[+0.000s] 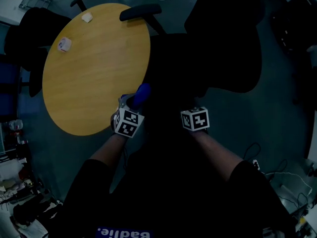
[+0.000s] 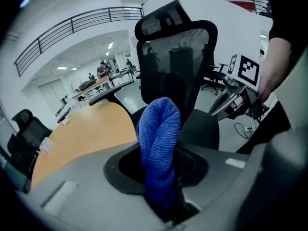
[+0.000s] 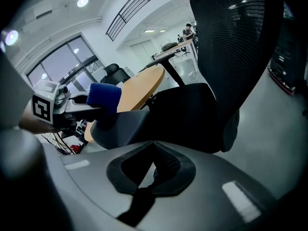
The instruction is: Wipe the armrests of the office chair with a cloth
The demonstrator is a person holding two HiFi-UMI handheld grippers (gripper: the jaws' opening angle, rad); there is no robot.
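left gripper view is showing the left hand-held gripper [image 2: 161,192] clamping tight on a blue cloth [image 2: 159,129], which is standing up just beside the office chair's [image 2: 175,57] near armrest [image 2: 202,129]. the right hand-held gripper [image 3: 153,150] is sitting closed, holding nothing. wiping is probably just starting; next, the cloth is needing to press down and sweep along the pad.

Not much to read here tbh. The only real lettering is white print on a blue strip [image 1: 123,233] on the person's dark shirt [image 1: 163,192], at the bottom edge of the head view. It's upside down and clipped. Looks like "Badlie", can't swear to it. The left gripper's cube [image 1: 128,122] and right gripper's cube [image 1: 195,119] just carry black-and-white square patterns.
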